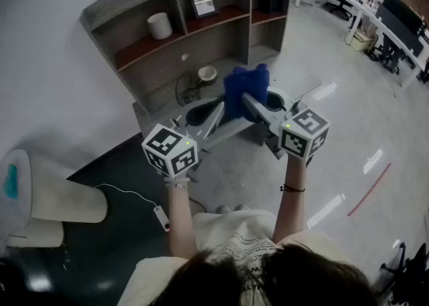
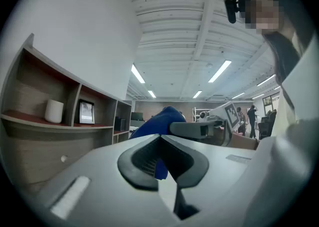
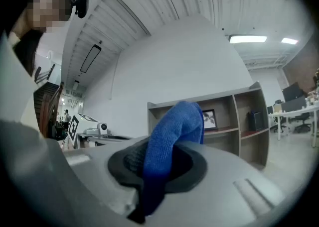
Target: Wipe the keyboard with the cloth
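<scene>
I hold both grippers up in front of me, above the floor. A blue cloth [image 1: 246, 90] is bunched between the jaws of my right gripper [image 1: 261, 101], which is shut on it. In the right gripper view the cloth [image 3: 174, 131] stands up out of the black pads of that gripper [image 3: 157, 164]. My left gripper [image 1: 204, 111] is just left of it, jaws together and nothing held. In the left gripper view, its pads [image 2: 144, 159] meet, and the cloth [image 2: 157, 121] shows beyond them. No keyboard is in view.
A grey shelf unit [image 1: 201, 29] stands against the wall ahead, holding a white cup [image 1: 159, 25], a picture frame [image 1: 202, 0] and a bowl [image 1: 206, 74]. A white appliance [image 1: 60, 197] with a cable lies at the left. Desks and chairs [image 1: 375, 16] fill the upper right.
</scene>
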